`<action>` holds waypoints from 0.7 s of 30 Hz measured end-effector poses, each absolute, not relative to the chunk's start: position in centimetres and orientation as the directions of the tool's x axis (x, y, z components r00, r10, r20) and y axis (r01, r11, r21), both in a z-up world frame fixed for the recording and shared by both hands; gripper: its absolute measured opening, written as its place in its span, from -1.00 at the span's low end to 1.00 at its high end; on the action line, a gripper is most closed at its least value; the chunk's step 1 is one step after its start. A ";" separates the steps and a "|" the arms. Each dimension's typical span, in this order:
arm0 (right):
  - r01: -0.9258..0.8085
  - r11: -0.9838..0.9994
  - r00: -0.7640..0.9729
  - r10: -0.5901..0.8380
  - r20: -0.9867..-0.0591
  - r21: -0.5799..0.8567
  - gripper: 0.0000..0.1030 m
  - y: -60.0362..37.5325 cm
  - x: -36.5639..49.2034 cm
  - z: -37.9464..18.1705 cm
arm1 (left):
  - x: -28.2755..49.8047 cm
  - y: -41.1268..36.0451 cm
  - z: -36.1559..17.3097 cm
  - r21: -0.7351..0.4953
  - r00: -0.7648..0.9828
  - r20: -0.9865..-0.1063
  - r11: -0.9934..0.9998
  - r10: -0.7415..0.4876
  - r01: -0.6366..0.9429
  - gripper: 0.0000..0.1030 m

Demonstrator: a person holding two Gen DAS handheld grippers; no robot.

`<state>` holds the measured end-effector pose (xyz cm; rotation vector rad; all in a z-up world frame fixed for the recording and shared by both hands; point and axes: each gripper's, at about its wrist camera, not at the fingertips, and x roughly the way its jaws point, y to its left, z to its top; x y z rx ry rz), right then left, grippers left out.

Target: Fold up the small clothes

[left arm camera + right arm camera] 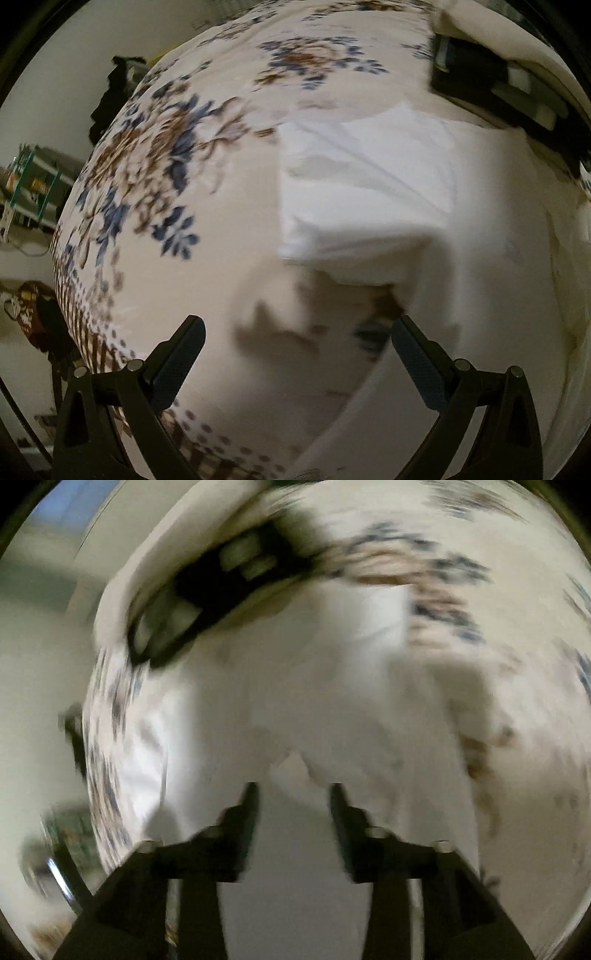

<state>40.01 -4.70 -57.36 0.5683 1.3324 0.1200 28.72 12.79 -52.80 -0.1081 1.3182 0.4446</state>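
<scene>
Below, a folded white garment (pixel 365 192) is seen lying on the floral bedsheet (pixel 155 158). Left gripper (pixel 297 328) is held spread wide, empty. Right gripper (pixel 293 794) is parted, nothing pinched; view blurred.

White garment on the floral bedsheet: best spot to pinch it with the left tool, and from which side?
Judging from the left wrist view, take the white garment at its near lower edge, where the layers lift off the floral bedsheet and cast a shadow. Come from above on the near side with the open left tool. The flat middle offers no lip to pinch.
</scene>
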 end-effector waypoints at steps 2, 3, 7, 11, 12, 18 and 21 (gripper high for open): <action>0.294 0.842 0.275 0.378 -0.884 0.452 -0.11 -6.0 40.0 -57.5 | 28.4 14.0 -52.9 0.168 0.175 -0.952 0.904 0.253 -0.394 1.00; 0.304 0.843 0.276 0.368 -0.888 0.444 -0.11 -6.1 40.1 -57.6 | 28.3 14.5 -52.9 0.167 0.172 -0.952 0.900 0.254 -0.404 1.00; 0.280 0.855 0.239 0.378 -0.894 0.436 -0.11 -4.1 42.4 -59.7 | 28.2 16.6 -53.4 0.165 0.157 -0.953 0.880 0.259 -0.446 1.00; 0.247 0.849 0.111 0.454 -0.884 0.467 -0.11 -0.2 42.5 -63.7 | 28.2 17.4 -53.7 0.170 0.150 -0.953 0.874 0.264 -0.456 1.00; 0.247 0.838 0.052 0.490 -0.870 0.487 -0.11 1.2 41.7 -64.8 | 28.1 17.4 -53.7 0.170 0.149 -0.953 0.873 0.263 -0.457 1.00; 0.249 0.765 -0.057 0.623 -0.780 0.594 -0.11 3.1 35.3 -64.3 | 27.7 17.4 -53.6 0.158 0.148 -0.957 0.877 0.248 -0.453 1.00; 0.256 0.784 0.070 0.569 -0.819 0.566 -0.11 0.5 36.0 -61.7 | 27.6 17.6 -53.4 0.137 0.155 -0.960 0.873 0.233 -0.467 1.00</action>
